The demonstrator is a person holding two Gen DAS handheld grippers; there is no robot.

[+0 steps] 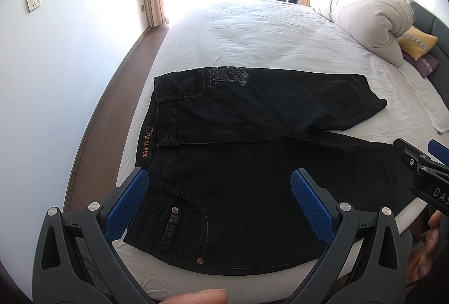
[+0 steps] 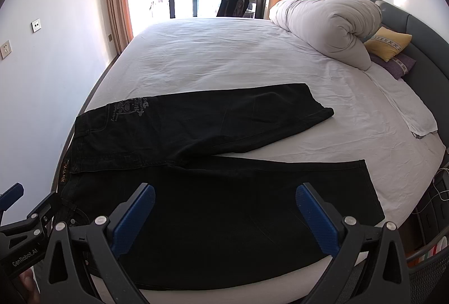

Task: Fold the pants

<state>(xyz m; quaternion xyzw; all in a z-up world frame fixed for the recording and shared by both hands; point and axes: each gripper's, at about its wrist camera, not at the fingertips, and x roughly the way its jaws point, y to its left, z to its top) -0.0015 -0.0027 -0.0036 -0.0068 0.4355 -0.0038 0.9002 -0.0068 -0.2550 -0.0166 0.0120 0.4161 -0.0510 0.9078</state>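
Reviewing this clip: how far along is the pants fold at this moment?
Barely started. Done: the black pants lie spread flat on the white bed sheet, both legs apart, no fold made yet. In hand: nothing; the left gripper and right gripper both hover open over the near leg, gripping no cloth. Left: bringing one leg over the other, then folding the length down.

The bed sheet (image 2: 224, 57) beyond the pants (image 2: 224, 205) lies open toward the window. A rolled duvet (image 2: 331, 26) and pillows (image 2: 388, 44) block the far right corner, and a folded towel (image 2: 415, 119) lies on the right side. A wall (image 1: 56, 65) runs close along the left.
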